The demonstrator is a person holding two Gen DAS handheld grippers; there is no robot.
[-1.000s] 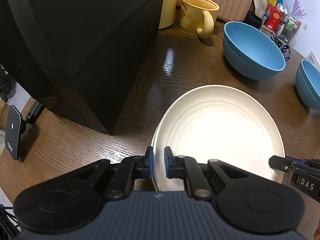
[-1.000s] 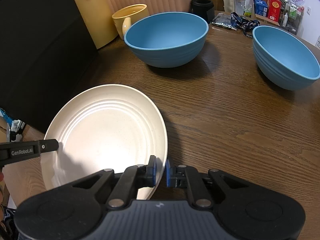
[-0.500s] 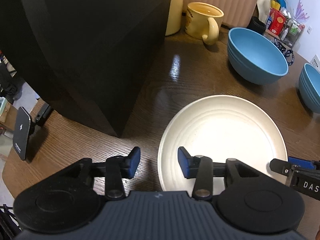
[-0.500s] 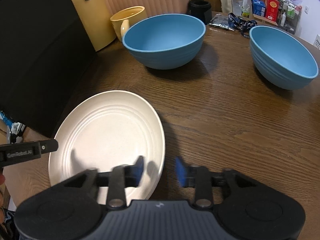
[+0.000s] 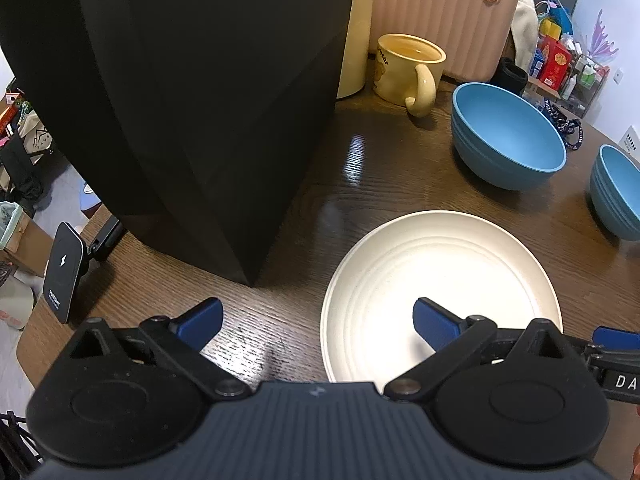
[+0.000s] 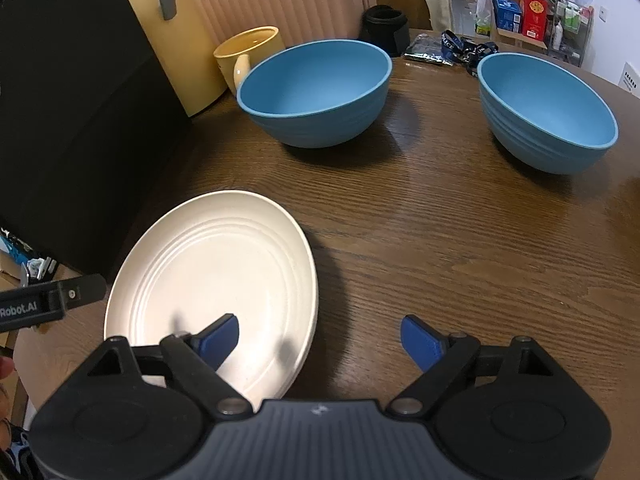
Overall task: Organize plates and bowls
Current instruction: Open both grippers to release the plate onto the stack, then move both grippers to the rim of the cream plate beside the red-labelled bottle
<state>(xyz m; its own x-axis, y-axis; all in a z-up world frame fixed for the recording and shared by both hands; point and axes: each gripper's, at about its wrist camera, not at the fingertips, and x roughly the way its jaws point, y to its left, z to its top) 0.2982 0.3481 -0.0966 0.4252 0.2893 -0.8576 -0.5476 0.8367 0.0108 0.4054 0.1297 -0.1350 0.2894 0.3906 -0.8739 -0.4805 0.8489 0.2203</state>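
Left gripper (image 5: 318, 320) and right gripper (image 6: 320, 338): jaws apart and opening, clamping nothing. The round cream ridged plate (image 5: 440, 280) lies flat on the brown wooden desk (image 6: 440, 240), its opposite rims beneath each gripper's jaws.

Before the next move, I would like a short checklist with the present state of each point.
1. Cream plate lies flat on the table: ok.
2. Left gripper free of the plate, jaws opening: ok.
3. Right gripper free of the plate, jaws opening: ok.
4. Both blue bowls upright and apart: ok.
5. A second plate lies under the cream plate: cannot tell.
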